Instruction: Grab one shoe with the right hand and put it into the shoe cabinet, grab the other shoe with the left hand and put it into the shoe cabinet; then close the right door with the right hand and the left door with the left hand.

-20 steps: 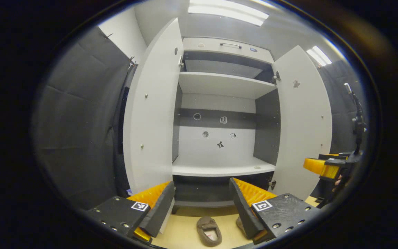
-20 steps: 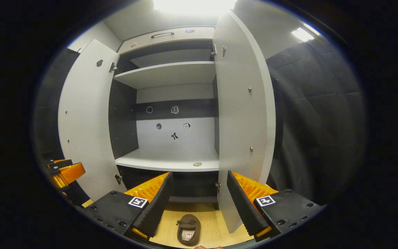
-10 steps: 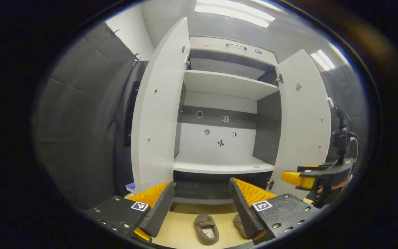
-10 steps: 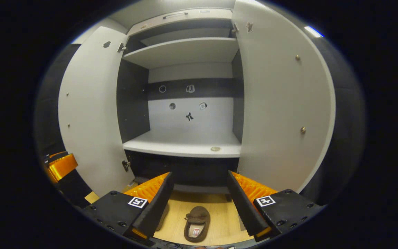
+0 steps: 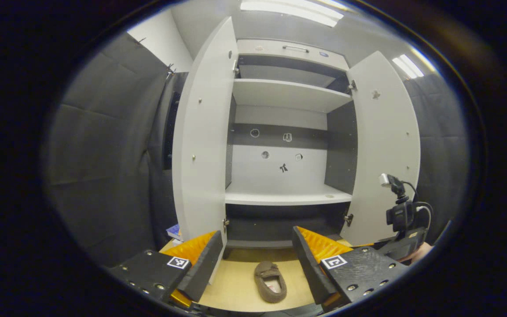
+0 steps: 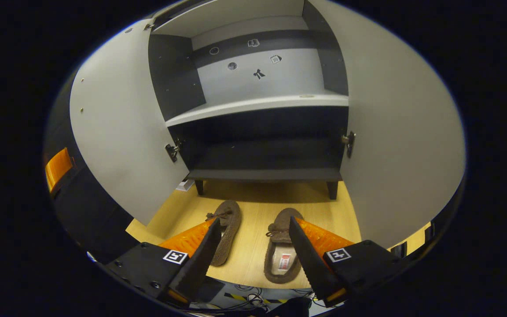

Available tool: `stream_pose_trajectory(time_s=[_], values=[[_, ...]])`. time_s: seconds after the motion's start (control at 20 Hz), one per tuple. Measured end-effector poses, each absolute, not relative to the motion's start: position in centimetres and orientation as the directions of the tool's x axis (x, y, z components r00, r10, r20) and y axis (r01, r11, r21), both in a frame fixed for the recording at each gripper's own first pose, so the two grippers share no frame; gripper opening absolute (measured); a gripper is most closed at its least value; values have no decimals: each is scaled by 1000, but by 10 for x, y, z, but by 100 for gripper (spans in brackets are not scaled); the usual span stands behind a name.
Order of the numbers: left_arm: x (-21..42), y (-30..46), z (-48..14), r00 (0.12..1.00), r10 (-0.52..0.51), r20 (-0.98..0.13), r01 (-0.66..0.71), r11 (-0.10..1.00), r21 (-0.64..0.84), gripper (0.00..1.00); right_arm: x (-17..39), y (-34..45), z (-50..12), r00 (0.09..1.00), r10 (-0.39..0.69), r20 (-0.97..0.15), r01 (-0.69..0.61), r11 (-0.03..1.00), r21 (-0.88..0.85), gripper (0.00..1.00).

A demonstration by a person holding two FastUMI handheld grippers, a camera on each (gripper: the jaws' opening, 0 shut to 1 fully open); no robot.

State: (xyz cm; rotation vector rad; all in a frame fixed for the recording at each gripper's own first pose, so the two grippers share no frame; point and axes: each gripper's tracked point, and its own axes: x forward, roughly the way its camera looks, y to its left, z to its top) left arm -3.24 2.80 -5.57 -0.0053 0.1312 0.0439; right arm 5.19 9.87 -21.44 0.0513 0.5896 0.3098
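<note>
In the right gripper view, two brown shoes are seen on the wooden floor [image 6: 253, 207] before the open shoe cabinet [image 6: 262, 145]: the left shoe [image 6: 227, 231] beside the left finger of the right gripper [image 6: 251, 251], the right shoe [image 6: 282, 253] between its spread fingers. The left gripper [image 5: 255, 264] is held apart, empty.

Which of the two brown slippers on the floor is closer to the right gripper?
The right-hand slipper, lying just by the right gripper with its label showing. The other slipper lies to its left.
</note>
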Motion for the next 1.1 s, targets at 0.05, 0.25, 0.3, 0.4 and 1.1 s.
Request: stream_pose_trajectory(time_s=[0.05,0.25,0.3,0.4,1.1], values=[[-32,26,-60,989,40,-142,-41,999,-3,92,51,102,-227,771,308,-557,-267,951,156,98],[-37,21,-77,984,33,-174,-40,999,-34,93,55,105,-274,724,299,-622,-234,954,187,98],[-38,21,-80,983,34,-183,-42,998,-38,88,55,105,-285,707,296,-642,-233,955,183,98],[-39,21,-87,980,38,-196,-47,998,-44,88,59,104,-306,682,282,-675,-238,958,160,98],[-59,27,-126,956,65,-286,-93,992,-87,93,104,73,-394,641,-7,-768,-275,932,-237,47]])
